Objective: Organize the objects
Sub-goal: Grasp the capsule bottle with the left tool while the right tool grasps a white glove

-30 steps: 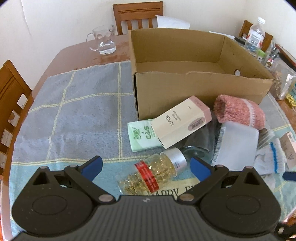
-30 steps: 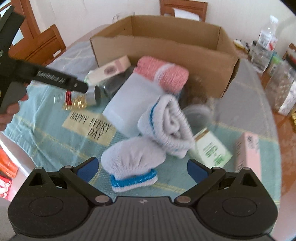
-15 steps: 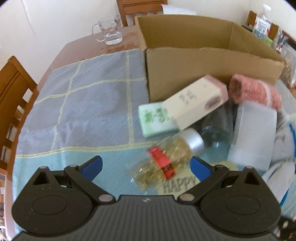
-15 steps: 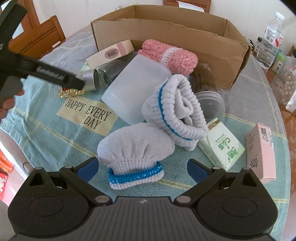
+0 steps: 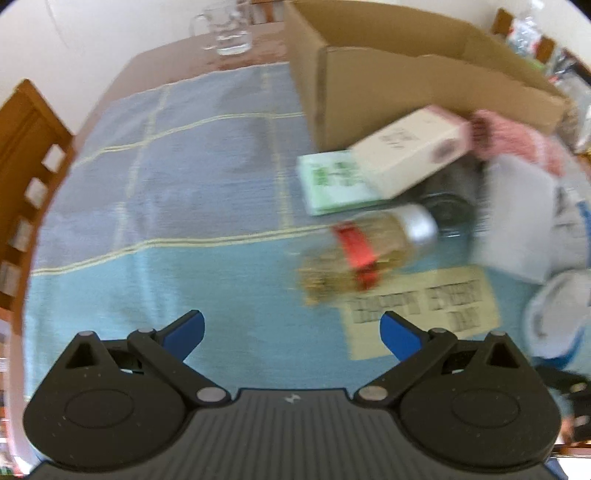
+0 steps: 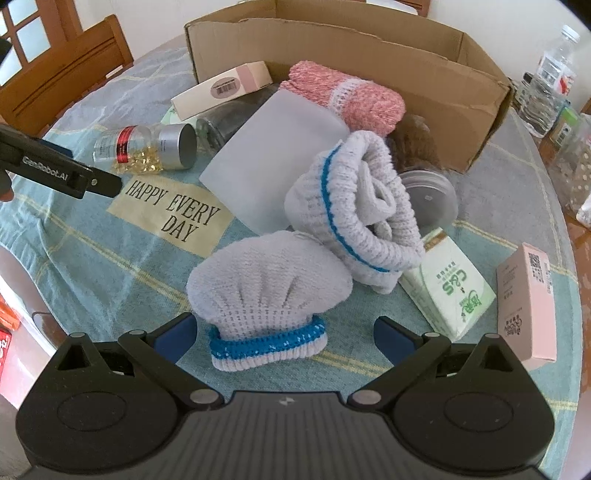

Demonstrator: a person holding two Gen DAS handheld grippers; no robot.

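A clear capsule bottle (image 6: 142, 149) with a red label and silver cap is seen lying on its side on the blue-green cloth (image 6: 92, 266), at about ten o'clock of the right wrist view, just above the "HAPPY EVERY DAY" patch (image 6: 171, 214). In the blurred left wrist view the same bottle (image 5: 369, 254) is found at about two o'clock, ahead and to the right of the left gripper (image 5: 291, 330), whose fingers are spread wide with nothing between them. The tip of that gripper (image 6: 88, 181) is shown in the right wrist view just beside the bottle, not touching it.

At twelve o'clock from the bottle, a cream and pink carton (image 6: 223, 88) is propped over a dark glass jar (image 6: 221, 122) and a green tissue pack (image 5: 332, 182). A frosted white pouch (image 6: 269, 162) is laid to the bottle's three o'clock, with a rolled pink towel (image 6: 343, 96) behind it.

The right gripper (image 6: 284, 336) is held with fingers spread, empty, and a white knitted sock with a blue cuff (image 6: 269, 295) lies between them. A rolled white sock (image 6: 354, 210) is found at one o'clock of it, a second tissue pack (image 6: 448, 284) and a pink box (image 6: 526, 306) at three o'clock.

The open cardboard box (image 6: 369, 51) stands at the far edge of the counter (image 5: 162, 62), near a glass mug (image 5: 225, 33).
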